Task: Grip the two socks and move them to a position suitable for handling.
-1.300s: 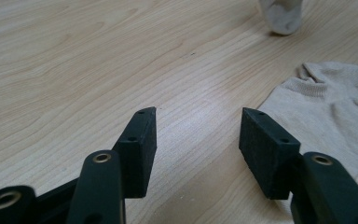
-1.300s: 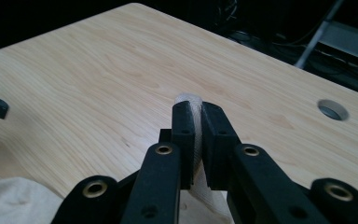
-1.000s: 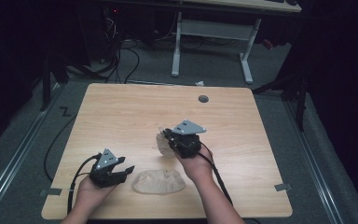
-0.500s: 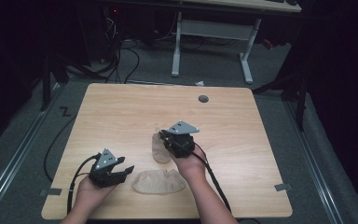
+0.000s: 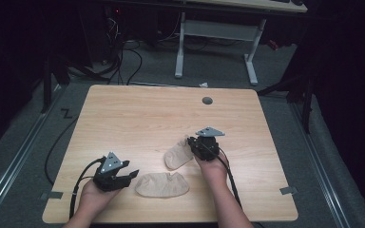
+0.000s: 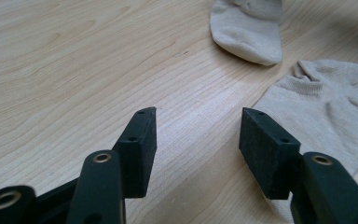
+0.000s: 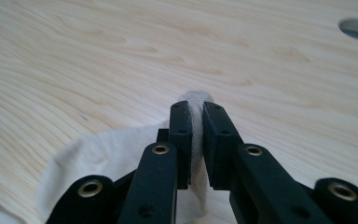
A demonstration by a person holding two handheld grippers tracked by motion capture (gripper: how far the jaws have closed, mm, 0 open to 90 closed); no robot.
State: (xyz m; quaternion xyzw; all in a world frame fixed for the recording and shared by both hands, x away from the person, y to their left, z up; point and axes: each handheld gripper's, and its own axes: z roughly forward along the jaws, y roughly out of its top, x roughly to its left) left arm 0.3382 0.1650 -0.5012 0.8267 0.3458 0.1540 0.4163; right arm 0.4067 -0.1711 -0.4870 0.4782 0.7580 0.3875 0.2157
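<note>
Beige knit marks both socks on the pale wooden table. The held sock lies right of the table's middle, its long axis running from the near left up toward the far right edge, with the rounded toe at the near-left end and the other end caught in the right gripper. The flat sock lies close to the near edge, about midway along it, with its long axis roughly parallel to that edge; its cuff opening seems to face the far side, though the high view is too small to be sure. The two socks sit near each other without touching.

The right hand comes in from the near edge, forearm angled toward the far left, and holds its gripper low over the table with the jaws pointing left toward the sock. In the right gripper view the jaws stand nearly together and a fold of the sock's fabric is pinched between the pads; they have just been easing apart a little, yet the cloth is still pressed between them.

The left hand rests by the near-left corner, its forearm coming straight up from the near edge. The left gripper lies low, pointing right toward the flat sock. In the left gripper view its jaws stand wide apart over bare wood with nothing between them, the flat sock just beyond the right-hand jaw and the held sock's toe farther off
</note>
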